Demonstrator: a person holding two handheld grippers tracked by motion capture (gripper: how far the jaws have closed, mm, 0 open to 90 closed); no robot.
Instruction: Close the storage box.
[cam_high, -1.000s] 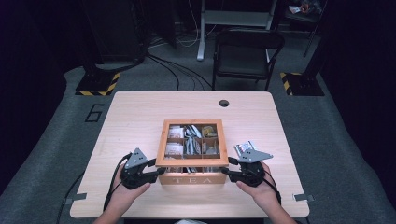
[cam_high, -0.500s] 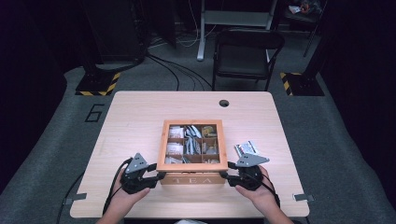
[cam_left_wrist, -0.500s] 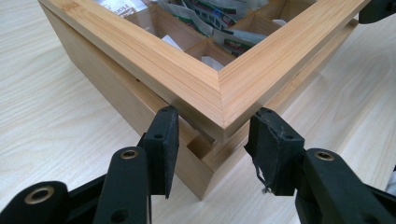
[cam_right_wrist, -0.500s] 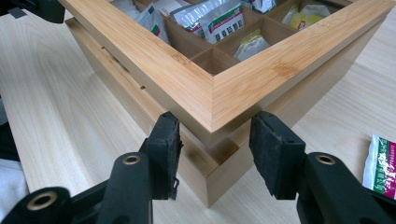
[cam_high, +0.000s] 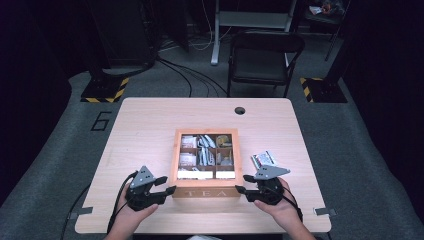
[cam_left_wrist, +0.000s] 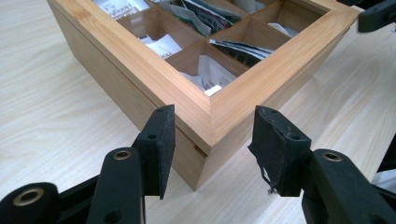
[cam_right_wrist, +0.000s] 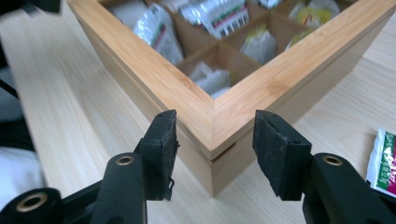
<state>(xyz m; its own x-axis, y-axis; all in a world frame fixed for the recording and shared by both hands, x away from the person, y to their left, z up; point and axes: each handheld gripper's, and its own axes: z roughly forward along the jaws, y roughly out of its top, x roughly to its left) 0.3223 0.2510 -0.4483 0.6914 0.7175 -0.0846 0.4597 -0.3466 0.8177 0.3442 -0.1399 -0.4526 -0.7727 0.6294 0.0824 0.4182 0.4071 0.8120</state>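
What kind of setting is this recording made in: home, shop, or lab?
Most likely a lab or recording studio: a lone wooden table on grey carpet, hazard-striped stand bases, loose cables on the floor and dark surroundings. The tea box looks like a prop.

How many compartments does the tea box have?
6, in two columns of three inside the box: left column far, middle, near; right column far, middle, near. None seems hidden.

My right gripper (cam_right_wrist: 215, 156) stands with jaws spread on either side of a corner of the bamboo tea box (cam_right_wrist: 212, 116), neither pad touching. Sachets fill compartments beyond; one loose tea packet (cam_right_wrist: 384, 161) lies just right of the right jaw.
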